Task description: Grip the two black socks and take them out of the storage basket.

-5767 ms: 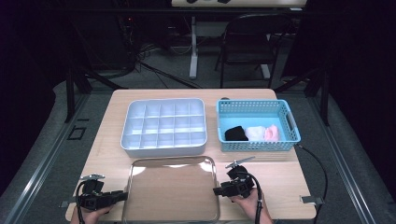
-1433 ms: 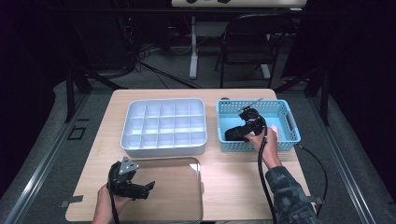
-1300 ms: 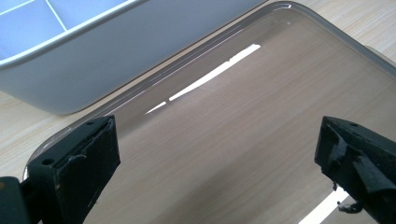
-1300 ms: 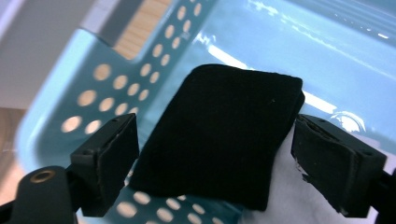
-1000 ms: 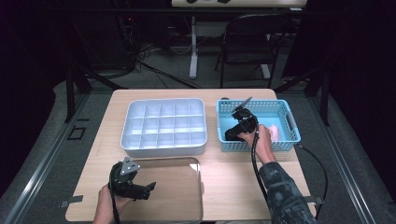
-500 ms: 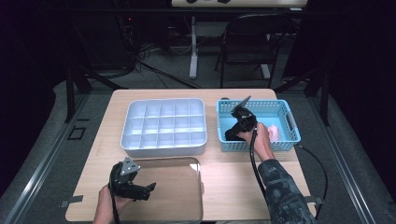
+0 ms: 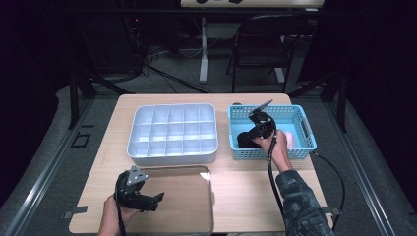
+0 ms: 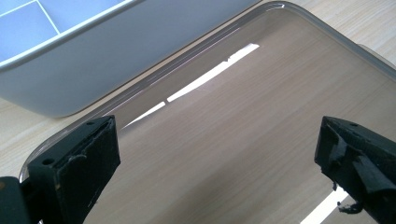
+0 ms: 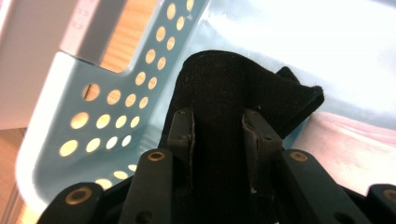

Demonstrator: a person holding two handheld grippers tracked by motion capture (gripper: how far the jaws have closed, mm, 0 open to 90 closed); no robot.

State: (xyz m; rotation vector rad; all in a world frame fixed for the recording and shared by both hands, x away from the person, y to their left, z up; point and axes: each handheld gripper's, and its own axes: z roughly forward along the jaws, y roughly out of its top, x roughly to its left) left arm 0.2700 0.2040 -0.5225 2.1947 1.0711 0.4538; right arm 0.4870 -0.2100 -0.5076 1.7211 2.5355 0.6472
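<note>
Since the earlier picture, the right gripper point(image 7: 248, 139) has gone from the table's near edge into the blue basket point(image 7: 305, 129), and its jaws have just been closing. Now they pinch the black cloth point(image 9: 233, 107), which runs straight ahead. The left gripper point(image 7: 156, 199) waits wide open over the tray point(image 8: 261, 107).

Tabletop point(image 7: 246, 196) lit bright from overhead, room around it dark. Glare streaks on metal tray point(image 8: 261, 116). Basket point(image 9: 70, 93) interior blown out, soft w/ blur.
</note>
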